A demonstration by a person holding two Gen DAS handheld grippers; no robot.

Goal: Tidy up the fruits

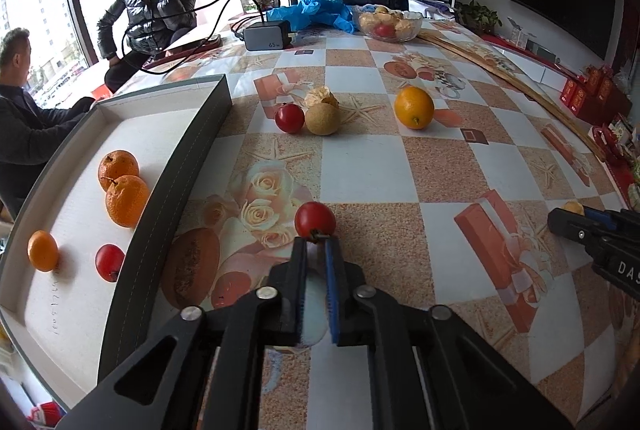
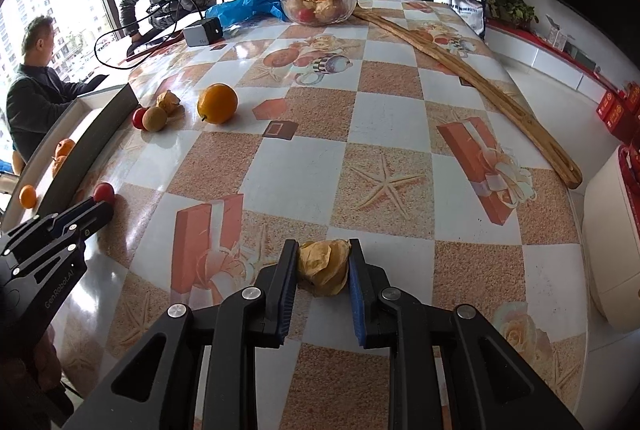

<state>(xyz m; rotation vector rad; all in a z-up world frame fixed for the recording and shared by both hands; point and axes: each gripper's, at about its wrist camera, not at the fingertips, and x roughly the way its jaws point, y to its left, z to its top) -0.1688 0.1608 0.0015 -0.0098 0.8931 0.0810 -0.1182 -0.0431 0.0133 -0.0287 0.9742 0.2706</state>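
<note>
Your left gripper (image 1: 317, 246) has its fingers nearly together, pinching the stem of a red fruit (image 1: 315, 220) resting on the checkered table (image 1: 360, 169) just beside the tray (image 1: 176, 165). Your right gripper (image 2: 323, 262) is clamped on a yellow husked fruit (image 2: 322, 268). An orange (image 1: 414, 107) lies farther off.

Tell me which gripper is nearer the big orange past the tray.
Left. The left gripper sits at a small red fruit near the tray; the right gripper, clamping a papery husk, is farther from the orange.

Bare tablecloth (image 2: 384, 117) beyond tray wall (image 1: 188, 165)
</note>
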